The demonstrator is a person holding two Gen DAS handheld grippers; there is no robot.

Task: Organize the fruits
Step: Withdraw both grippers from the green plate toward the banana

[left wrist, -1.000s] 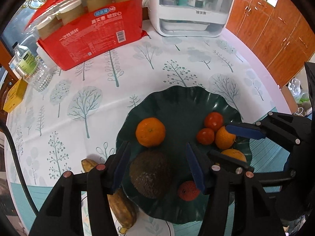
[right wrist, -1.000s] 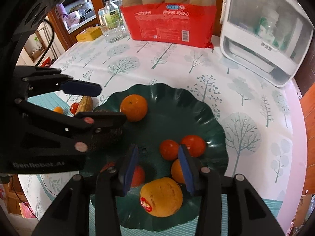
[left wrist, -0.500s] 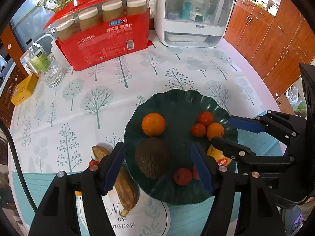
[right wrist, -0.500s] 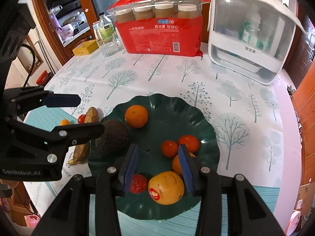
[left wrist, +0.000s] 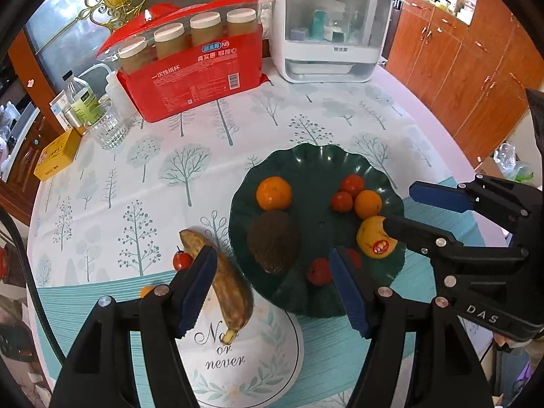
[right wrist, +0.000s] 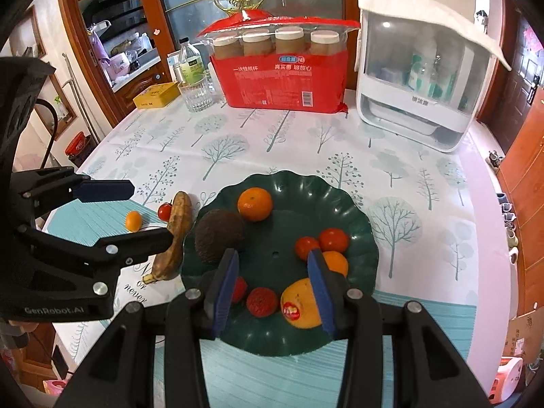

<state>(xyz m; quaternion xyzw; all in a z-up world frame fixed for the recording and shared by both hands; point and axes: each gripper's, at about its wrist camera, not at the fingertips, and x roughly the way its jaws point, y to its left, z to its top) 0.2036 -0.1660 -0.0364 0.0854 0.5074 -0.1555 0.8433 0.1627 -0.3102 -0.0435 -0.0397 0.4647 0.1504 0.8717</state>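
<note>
A dark green scalloped plate (left wrist: 306,159) (right wrist: 360,238) holds an orange (left wrist: 273,193), a brown avocado (left wrist: 273,241) (right wrist: 219,236), red tomatoes (right wrist: 321,243), a stickered yellow fruit (right wrist: 302,302) and red lychees (right wrist: 261,302). A spotted banana (left wrist: 226,285) (right wrist: 175,234), a cherry tomato (left wrist: 182,260) and a small orange fruit (right wrist: 133,221) lie on the cloth left of the plate. My left gripper (left wrist: 273,292) is open and empty, raised above the plate's near left edge. My right gripper (right wrist: 272,287) is open and empty above the plate's near side.
At the back stand a red pack of paper cups (left wrist: 193,71), a white appliance (left wrist: 326,34), a bottle (left wrist: 81,102), a glass (left wrist: 108,125) and a yellow box (left wrist: 56,153). A round "Now or never" mat (left wrist: 238,357) lies near the front edge.
Both grippers have pulled up and back from the plate, so more of the table shows. The fruit has not moved. Both stay open.
</note>
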